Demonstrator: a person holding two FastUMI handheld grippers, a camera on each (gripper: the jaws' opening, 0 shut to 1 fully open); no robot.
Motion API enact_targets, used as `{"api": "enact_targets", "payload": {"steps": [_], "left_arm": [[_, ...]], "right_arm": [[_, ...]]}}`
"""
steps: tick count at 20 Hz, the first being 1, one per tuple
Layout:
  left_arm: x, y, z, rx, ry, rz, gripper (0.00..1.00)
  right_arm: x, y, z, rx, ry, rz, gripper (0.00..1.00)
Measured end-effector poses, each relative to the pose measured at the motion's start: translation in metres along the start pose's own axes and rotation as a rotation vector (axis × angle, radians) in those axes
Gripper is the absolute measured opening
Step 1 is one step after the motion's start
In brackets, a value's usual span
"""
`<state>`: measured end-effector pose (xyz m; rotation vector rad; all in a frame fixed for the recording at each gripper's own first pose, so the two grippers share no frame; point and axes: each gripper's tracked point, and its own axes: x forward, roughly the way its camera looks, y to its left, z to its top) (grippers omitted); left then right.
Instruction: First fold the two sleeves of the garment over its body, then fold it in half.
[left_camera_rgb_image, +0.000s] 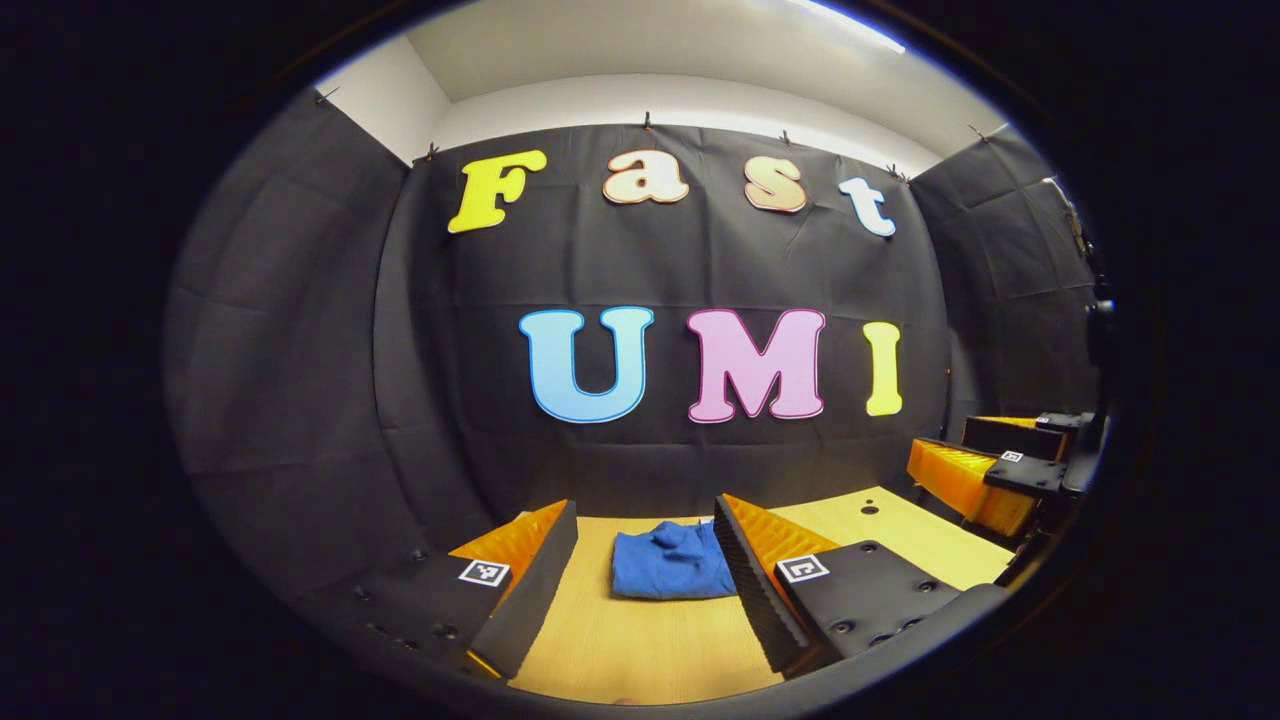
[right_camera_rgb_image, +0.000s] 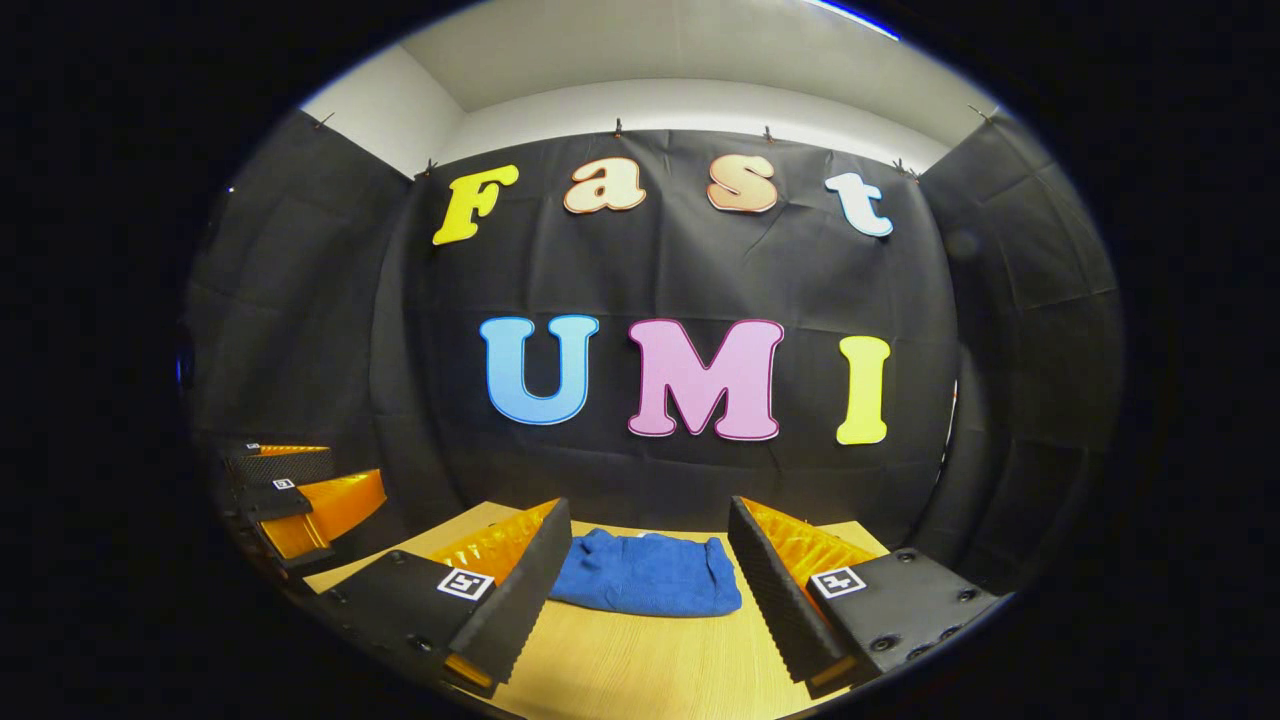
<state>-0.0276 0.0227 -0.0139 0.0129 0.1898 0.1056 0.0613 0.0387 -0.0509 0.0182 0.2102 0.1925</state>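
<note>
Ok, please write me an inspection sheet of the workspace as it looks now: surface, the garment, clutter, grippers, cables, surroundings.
Surface: light wooden table, bare around the cloth; small dark holes near its far right part in the left gripper view.
Job's things: blue garment lies on the table as a compact folded bundle, no sleeve sticking out; the fold looks done.
Clutter: nothing seen.
Grippers: left gripper open, fingers apart, holding nothing, garment ahead of them. Right gripper open, holding nothing, held back from the garment.
Cables: nothing seen.
Surroundings: black cloth wall behind and at both sides, white wall and ceiling above it.
</note>
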Motion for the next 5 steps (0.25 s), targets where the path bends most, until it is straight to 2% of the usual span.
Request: {"api": "enact_targets", "payload": {"steps": [4, 5], "left_arm": [[0.0022, 0.0003, 0.0003, -0.003, -0.001, -0.003, 0.79], [0.003, 0.0, -0.0012, -0.001, 0.0, -0.004, 0.8]], "right_arm": [[0.001, 0.0, -0.0027, 0.04, 0.022, -0.002, 0.99], [0.0013, -0.0007, -0.0019, 0.046, 0.024, -0.006, 0.91]]}}
